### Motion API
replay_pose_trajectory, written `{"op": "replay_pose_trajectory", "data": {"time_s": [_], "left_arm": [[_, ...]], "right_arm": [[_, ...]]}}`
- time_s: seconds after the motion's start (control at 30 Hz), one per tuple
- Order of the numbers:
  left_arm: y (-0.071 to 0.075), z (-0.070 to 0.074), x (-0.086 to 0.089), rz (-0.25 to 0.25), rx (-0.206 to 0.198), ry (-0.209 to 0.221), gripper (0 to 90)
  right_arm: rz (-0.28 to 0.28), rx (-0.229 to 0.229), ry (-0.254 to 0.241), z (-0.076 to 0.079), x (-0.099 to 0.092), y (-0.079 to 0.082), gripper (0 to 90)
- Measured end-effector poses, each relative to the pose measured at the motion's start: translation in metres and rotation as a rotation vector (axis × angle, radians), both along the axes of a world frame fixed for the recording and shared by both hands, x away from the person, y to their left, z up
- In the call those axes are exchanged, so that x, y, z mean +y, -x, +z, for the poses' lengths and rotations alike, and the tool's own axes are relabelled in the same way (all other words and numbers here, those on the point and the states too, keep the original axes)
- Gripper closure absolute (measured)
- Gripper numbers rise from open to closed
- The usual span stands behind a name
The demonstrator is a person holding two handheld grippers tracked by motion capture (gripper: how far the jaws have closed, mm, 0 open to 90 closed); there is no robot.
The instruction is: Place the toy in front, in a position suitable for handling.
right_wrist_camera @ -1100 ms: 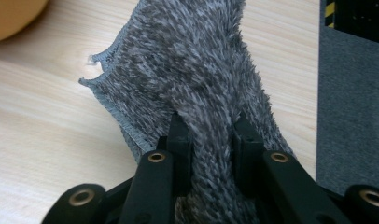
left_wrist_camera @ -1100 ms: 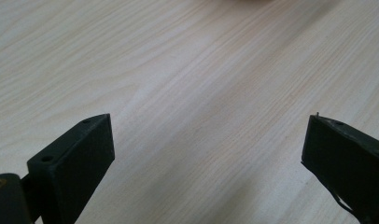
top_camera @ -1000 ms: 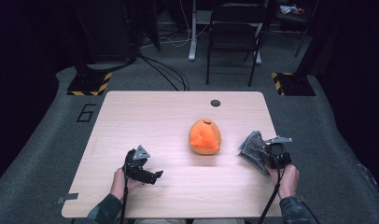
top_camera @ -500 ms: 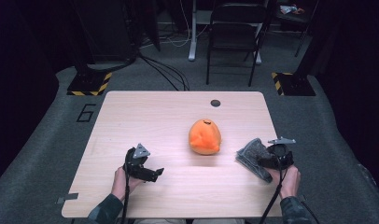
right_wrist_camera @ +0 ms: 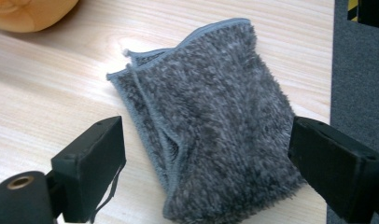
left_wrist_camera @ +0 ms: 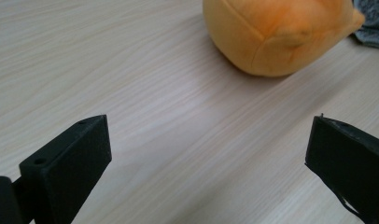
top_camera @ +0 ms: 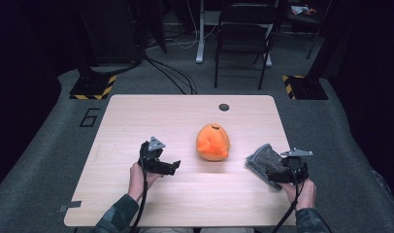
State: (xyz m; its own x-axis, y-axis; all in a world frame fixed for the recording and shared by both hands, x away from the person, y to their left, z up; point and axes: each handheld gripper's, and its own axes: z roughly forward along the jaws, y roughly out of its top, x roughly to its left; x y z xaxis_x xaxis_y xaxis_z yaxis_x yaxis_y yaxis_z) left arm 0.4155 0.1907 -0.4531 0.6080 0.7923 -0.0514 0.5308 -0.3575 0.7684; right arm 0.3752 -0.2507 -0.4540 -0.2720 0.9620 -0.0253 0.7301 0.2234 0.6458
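Note:
An orange plush toy sits in the middle of the wooden table. My left gripper is to its left, open, and points at it; in the left gripper view its jaws stand wide apart over bare wood, with the plush ahead. A folded grey fluffy cloth lies flat near the table's right edge. My right gripper is just behind it. Its jaws have just been opening and now stand wide on either side of the cloth, not pressing on it.
A small black round cap sits in the table's far edge. A folding chair and cables stand on the floor behind. The grey carpet begins right beside the cloth, past the table's right edge.
The right gripper has opened and let go of the cloth, which now lies flat on the table. The left gripper has risen and moved a little toward the plush.

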Motion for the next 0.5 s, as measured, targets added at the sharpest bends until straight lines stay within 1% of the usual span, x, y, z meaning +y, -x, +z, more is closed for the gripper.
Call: {"op": "replay_pose_trajectory", "data": {"time_s": [0.03, 0.1, 0.13, 0.17, 0.23, 0.3, 0.33, 0.4, 0.43, 0.47, 0.5], "left_arm": [[-0.004, 0.003, -0.006, -0.001, 0.001, 0.000, 0.0], [-0.011, 0.009, -0.015, -0.009, -0.004, -0.004, 0.0], [-0.013, 0.012, -0.019, -0.013, -0.011, 0.001, 0.0], [-0.017, 0.015, -0.024, -0.010, -0.010, 0.005, 0.0], [-0.024, 0.021, -0.034, -0.018, -0.015, 0.007, 0.0], [-0.032, 0.027, -0.045, -0.023, -0.017, -0.007, 0.0], [-0.035, 0.029, -0.051, -0.021, -0.018, -0.003, 0.0], [-0.042, 0.033, -0.064, -0.025, -0.016, -0.015, 0.0], [-0.046, 0.036, -0.072, -0.025, -0.014, -0.027, 0.0], [-0.048, 0.036, -0.077, -0.023, -0.020, -0.025, 0.0], [-0.052, 0.037, -0.084, -0.026, -0.014, -0.033, 0.0]], "right_arm": [[0.007, -0.003, 0.009, 0.000, 0.001, 0.000, 9.8], [0.013, -0.002, 0.011, -0.001, 0.003, 0.000, 9.7], [0.007, 0.003, 0.011, -0.001, 0.003, 0.000, 9.7], [0.011, -0.003, 0.013, -0.002, 0.003, -0.001, 9.7], [0.007, 0.004, 0.011, -0.003, 0.002, -0.001, 9.5], [0.006, 0.005, 0.011, -0.004, 0.001, -0.002, 9.5], [0.003, 0.008, 0.008, -0.004, 0.001, -0.002, 9.6], [0.002, 0.007, 0.006, -0.004, 0.000, -0.002, 9.6], [0.002, 0.004, 0.004, -0.004, -0.001, -0.002, 9.6], [0.006, -0.001, 0.004, -0.004, -0.001, -0.002, 9.6], [0.006, -0.002, 0.005, -0.004, -0.001, -0.002, 9.6]]}}
